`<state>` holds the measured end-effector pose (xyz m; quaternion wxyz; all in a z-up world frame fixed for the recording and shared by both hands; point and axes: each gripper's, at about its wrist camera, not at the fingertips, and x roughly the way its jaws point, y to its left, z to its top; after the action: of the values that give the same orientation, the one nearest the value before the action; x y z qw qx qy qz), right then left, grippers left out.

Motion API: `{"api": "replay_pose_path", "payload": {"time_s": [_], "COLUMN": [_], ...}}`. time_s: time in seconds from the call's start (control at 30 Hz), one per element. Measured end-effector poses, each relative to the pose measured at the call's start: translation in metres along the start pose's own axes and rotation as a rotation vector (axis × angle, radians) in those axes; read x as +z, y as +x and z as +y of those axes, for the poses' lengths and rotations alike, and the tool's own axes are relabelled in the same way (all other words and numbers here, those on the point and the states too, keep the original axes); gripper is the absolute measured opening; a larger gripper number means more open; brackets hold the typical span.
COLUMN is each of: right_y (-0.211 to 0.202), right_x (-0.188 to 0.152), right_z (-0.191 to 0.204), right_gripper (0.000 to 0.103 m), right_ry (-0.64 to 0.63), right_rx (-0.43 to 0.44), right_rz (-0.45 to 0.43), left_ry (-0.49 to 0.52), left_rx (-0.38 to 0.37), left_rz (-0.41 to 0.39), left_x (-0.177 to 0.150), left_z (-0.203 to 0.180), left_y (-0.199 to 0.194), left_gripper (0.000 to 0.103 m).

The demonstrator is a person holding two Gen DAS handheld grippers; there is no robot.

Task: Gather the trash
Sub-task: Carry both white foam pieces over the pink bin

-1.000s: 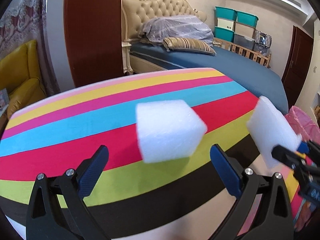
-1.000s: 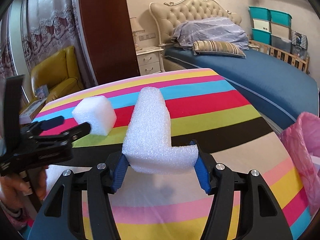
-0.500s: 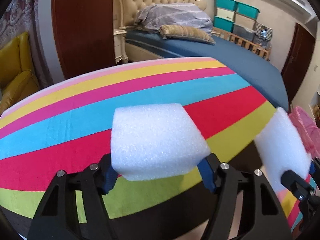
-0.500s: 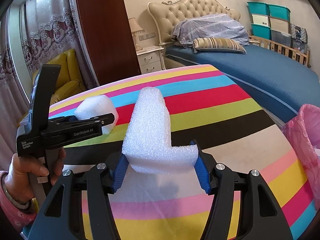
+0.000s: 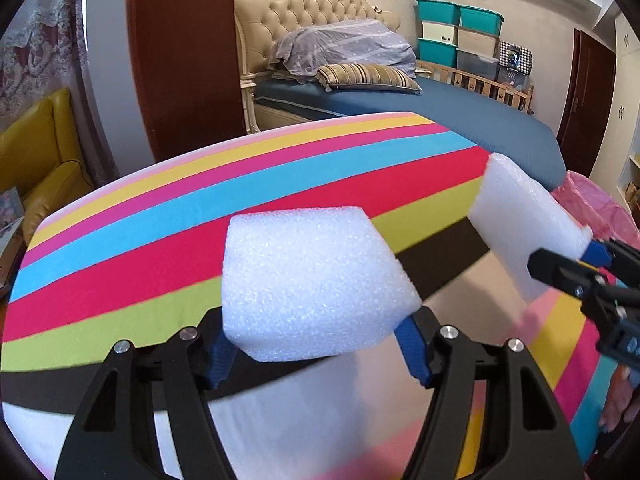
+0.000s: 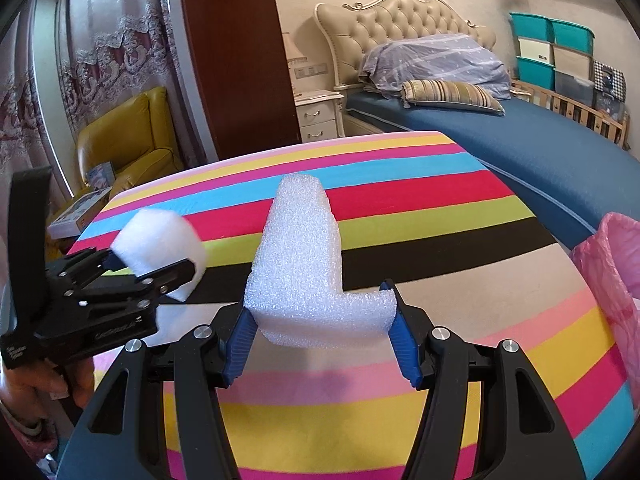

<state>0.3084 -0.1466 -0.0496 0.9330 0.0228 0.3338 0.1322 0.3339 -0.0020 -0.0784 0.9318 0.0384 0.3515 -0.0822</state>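
Over the striped table (image 6: 460, 236), beside a pink bag (image 6: 616, 264), the right gripper (image 6: 320, 334) clamps an L-shaped foam piece (image 6: 300, 264); the left gripper (image 5: 316, 346), jaws just closed, pinches a foam block (image 5: 308, 280). Its body's white lettering is unreadable.

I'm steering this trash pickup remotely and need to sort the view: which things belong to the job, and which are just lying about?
Job:
- foam block, clamped in the left gripper
- L-shaped foam piece, clamped in the right gripper
- pink trash bag, at the table's right

Lying about:
- striped pillow on the bed
- yellow armchair
- teal storage bins
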Motion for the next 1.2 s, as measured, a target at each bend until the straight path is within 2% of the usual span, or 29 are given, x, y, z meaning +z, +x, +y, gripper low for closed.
{"api": "replay_pose_path", "payload": {"time_s": [0.37, 0.9, 1.2], "right_y": [-0.03, -0.083, -0.105], "right_x": [-0.02, -0.033, -0.036], "right_z": [0.021, 0.018, 0.008], "right_gripper": [0.057, 0.057, 0.057], "right_ry": [-0.029, -0.008, 0.02], "right_rx": [0.005, -0.019, -0.039], "right_rz": [-0.014, -0.122, -0.203], "left_ry": [0.042, 0.048, 0.045], "left_rx": [-0.005, -0.006, -0.007], "left_rz": [-0.08, -0.201, -0.278], "left_x": [-0.031, -0.049, -0.047], "left_z": [-0.015, -0.023, -0.025], "left_y": [-0.045, -0.088, -0.107], "left_gripper": [0.066, 0.066, 0.066]}}
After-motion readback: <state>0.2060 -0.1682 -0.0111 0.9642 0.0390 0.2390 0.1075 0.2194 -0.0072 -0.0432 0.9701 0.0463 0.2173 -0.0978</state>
